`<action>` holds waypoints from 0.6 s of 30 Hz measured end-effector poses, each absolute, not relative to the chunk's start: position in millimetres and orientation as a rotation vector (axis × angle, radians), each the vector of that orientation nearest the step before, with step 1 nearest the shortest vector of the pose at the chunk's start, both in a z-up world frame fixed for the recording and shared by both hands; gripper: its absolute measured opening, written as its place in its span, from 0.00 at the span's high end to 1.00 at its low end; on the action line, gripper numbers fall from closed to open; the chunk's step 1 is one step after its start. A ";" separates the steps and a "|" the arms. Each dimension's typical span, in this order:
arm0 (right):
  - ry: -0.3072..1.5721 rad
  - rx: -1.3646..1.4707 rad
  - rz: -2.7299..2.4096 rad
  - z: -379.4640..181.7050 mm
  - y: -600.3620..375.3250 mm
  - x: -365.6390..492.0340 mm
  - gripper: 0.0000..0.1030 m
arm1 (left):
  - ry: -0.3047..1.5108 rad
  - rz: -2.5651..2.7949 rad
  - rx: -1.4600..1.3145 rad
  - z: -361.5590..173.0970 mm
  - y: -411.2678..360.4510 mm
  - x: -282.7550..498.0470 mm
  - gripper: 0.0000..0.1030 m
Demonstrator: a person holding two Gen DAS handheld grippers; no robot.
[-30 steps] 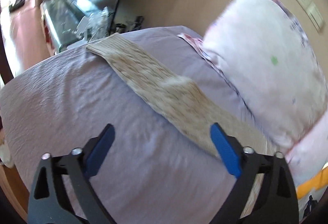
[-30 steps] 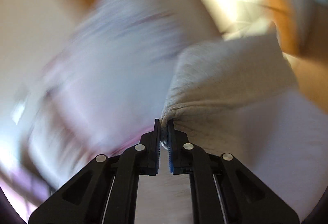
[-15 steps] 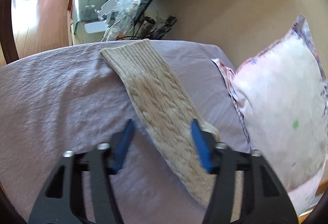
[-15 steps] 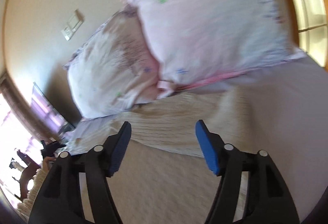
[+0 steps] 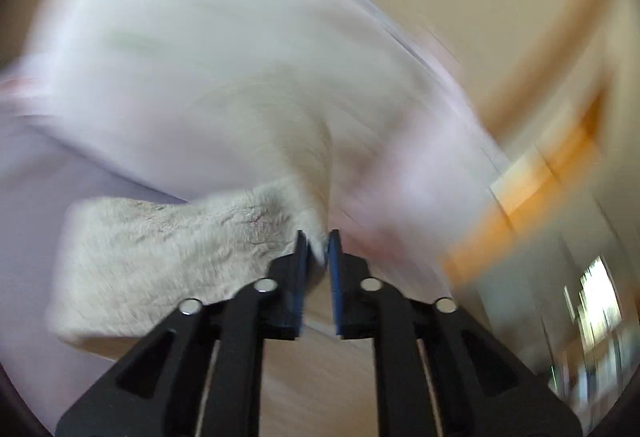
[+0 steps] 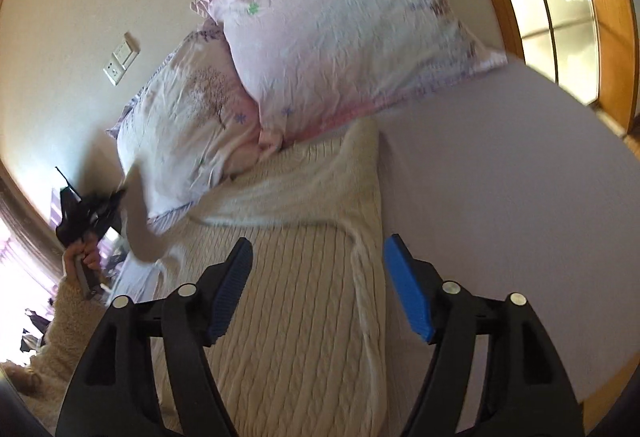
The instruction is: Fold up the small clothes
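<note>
A cream cable-knit garment (image 6: 304, 277) lies on the lilac bed sheet (image 6: 500, 197), partly folded over itself. My right gripper (image 6: 318, 277) is open and empty just above its folded body. My left gripper (image 5: 318, 249) is shut on one end of the knit (image 5: 168, 261) and holds it lifted; the view is motion-blurred. In the right wrist view the left gripper (image 6: 86, 215) shows at far left with the raised sleeve (image 6: 140, 221) hanging from it.
Two floral pillows (image 6: 320, 37) lean against the beige wall at the bed's head, touching the knit's far edge. A wall switch (image 6: 120, 59) sits left of them. A wooden-framed window (image 6: 560, 17) is at right. The bed edge curves at lower right.
My left gripper has closed on the knit's end and lifted it, swinging fast. My right gripper let go of the knit half a second ago and now hovers open over it.
</note>
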State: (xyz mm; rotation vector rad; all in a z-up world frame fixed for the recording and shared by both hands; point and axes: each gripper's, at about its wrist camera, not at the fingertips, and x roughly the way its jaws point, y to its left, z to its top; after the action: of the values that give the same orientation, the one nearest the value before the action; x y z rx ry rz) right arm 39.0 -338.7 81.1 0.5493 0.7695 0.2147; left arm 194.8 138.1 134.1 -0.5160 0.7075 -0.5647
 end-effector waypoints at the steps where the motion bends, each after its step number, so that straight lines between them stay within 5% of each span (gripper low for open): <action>1: 0.796 0.566 0.231 77.3 -340.5 33.6 0.23 | 0.734 -0.630 -0.476 133.0 115.1 188.1 0.73; 5: 0.896 0.561 0.320 61.7 -341.5 -3.9 0.22 | 0.769 -0.695 -0.285 120.9 87.1 122.5 0.45; 8: 0.989 0.566 0.354 45.3 -343.7 -27.7 0.23 | 0.802 -0.550 -0.183 105.1 121.4 76.0 0.36; 18: 1.145 0.798 0.453 -10.4 -336.3 -63.1 0.34 | 1.042 -0.493 -0.455 17.8 193.3 -23.9 0.38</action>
State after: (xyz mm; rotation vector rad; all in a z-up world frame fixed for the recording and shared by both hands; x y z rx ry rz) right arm -63.1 -336.3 -10.4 0.7979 1.1446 0.4529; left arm -23.9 193.3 17.8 -0.4552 1.0422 -0.4928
